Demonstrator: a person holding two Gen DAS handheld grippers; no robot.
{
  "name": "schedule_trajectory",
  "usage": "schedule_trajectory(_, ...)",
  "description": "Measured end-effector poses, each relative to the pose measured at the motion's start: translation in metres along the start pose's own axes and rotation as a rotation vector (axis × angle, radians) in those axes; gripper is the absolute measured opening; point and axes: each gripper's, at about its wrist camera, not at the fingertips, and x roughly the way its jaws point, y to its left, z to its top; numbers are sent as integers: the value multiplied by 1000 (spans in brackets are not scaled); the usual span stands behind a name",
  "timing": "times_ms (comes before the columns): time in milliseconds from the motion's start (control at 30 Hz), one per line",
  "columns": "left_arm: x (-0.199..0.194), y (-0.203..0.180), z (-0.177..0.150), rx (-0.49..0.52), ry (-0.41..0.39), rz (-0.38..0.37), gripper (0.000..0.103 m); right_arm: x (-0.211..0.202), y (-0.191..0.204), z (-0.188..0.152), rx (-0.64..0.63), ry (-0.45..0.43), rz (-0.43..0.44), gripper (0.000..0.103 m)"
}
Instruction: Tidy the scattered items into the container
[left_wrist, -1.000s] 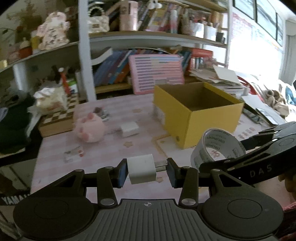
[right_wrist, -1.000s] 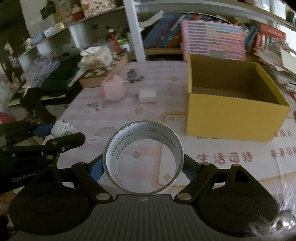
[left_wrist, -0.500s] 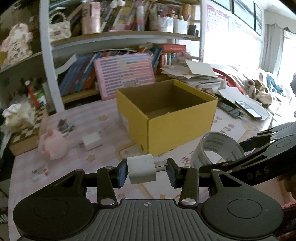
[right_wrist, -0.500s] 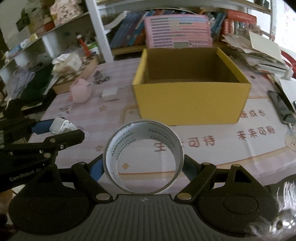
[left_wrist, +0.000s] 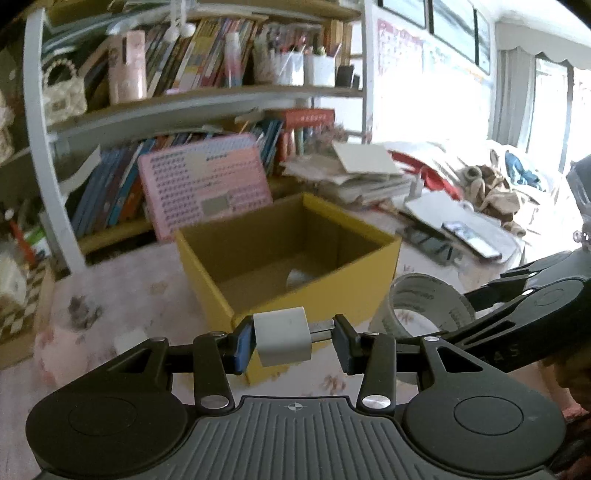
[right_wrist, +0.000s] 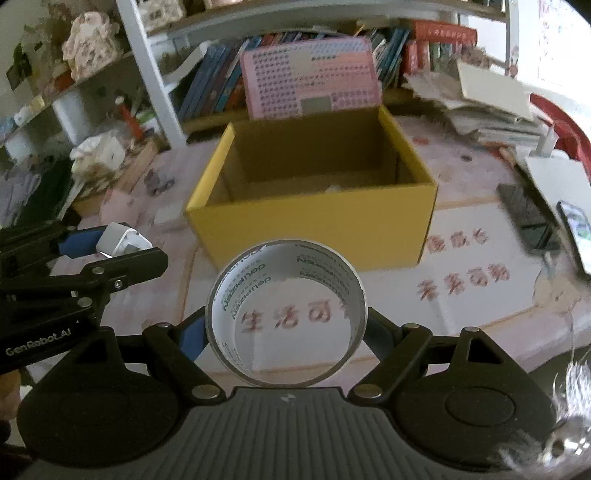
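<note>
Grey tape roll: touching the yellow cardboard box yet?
Apart. The right wrist view shows the grey tape roll clamped in the right hand-held gripper, with pink mat visible between it and the yellow cardboard box.

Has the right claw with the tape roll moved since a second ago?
Yes. The right claw, shut on the tape roll, has moved toward the yellow box, which now sits straight ahead and looms larger.

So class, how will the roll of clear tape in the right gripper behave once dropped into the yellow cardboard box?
The roll of clear tape is round, so it may roll or settle flat. Hollow, it is probably light. It looks rigid, so it is unlikely to break in the yellow cardboard box.
</note>
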Motion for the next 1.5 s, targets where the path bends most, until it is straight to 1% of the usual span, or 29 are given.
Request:
schedule_trajectory(167, 13, -1, 20, 17, -43, 11, 43, 1, -15, 26, -16, -45, -1, 84)
schedule_trajectory(367, 30, 2, 42, 22, -73, 52, 43, 5, -28, 61, -57, -112, 11, 84)
schedule_trajectory(500, 46, 7, 52, 17, -68, 88, 43, 18, -37, 85, -96, -139, 21, 84)
schedule_trajectory(667, 66, 10, 60, 7, -35, 116, 43, 45, -48, 110, -136, -133, 40, 84)
schedule_trajectory(867, 97, 10, 61, 26, 39, 131, 43, 84, -58, 135, -186, -98, 61, 84)
schedule_trajectory(1033, 122, 11, 63, 24, 103, 122, 43, 123, -62, 157, -205, -50, 90, 84)
schedule_trajectory(1167, 141, 20, 63, -44, 158, 97, 43, 158, -62, 173, -195, 24, 139, 84)
schedule_trajectory(1233, 152, 22, 63, -70, 189, 96, 43, 177, -60, 179, -192, 70, 163, 84)
schedule_trajectory(1367, 170, 20, 63, -88, 236, 98, 43, 212, -51, 183, -206, 161, 190, 84)
schedule_trajectory(1500, 182, 16, 64, -92, 267, 89, 43, 233, -39, 183, -242, 215, 196, 84)
